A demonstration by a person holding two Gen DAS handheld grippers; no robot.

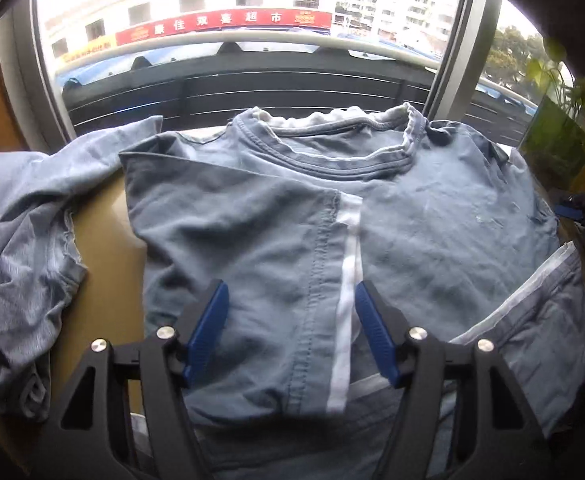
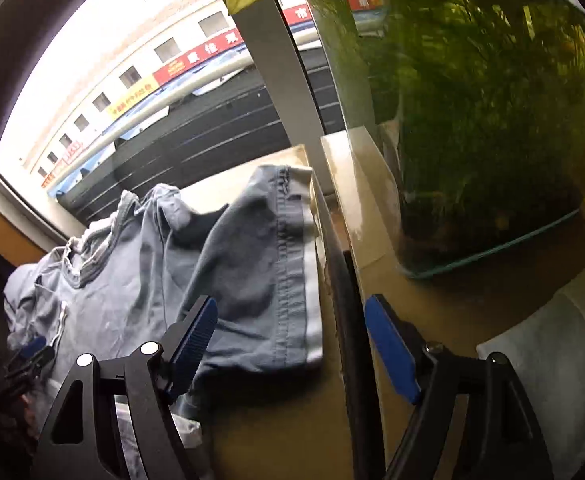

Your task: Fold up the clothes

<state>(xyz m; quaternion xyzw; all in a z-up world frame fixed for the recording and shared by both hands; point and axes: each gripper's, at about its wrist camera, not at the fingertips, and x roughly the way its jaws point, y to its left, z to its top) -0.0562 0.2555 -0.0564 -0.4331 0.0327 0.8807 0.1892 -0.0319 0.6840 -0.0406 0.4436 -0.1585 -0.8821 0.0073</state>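
Note:
A blue-grey T-shirt (image 1: pixel 432 216) lies flat on the tan table (image 1: pixel 104 216), collar toward the window. Its left sleeve (image 1: pixel 252 248), edged with a white stripe, is folded over the chest. My left gripper (image 1: pixel 292 292) is open and empty, hovering just above that folded sleeve. In the right wrist view the shirt's right sleeve (image 2: pixel 260 264) lies spread out with its white-striped hem toward the table's right side. My right gripper (image 2: pixel 292 312) is open and empty above that hem. The left gripper's blue tips (image 2: pixel 32 348) show at the far left.
A second light-blue garment (image 1: pixel 20 240) lies crumpled at the table's left. A glass fish tank with green plants (image 2: pixel 492 140) stands close on the right, with a dark strip (image 2: pixel 348 320) between it and the shirt. A window and railing (image 1: pixel 252 80) run behind the table.

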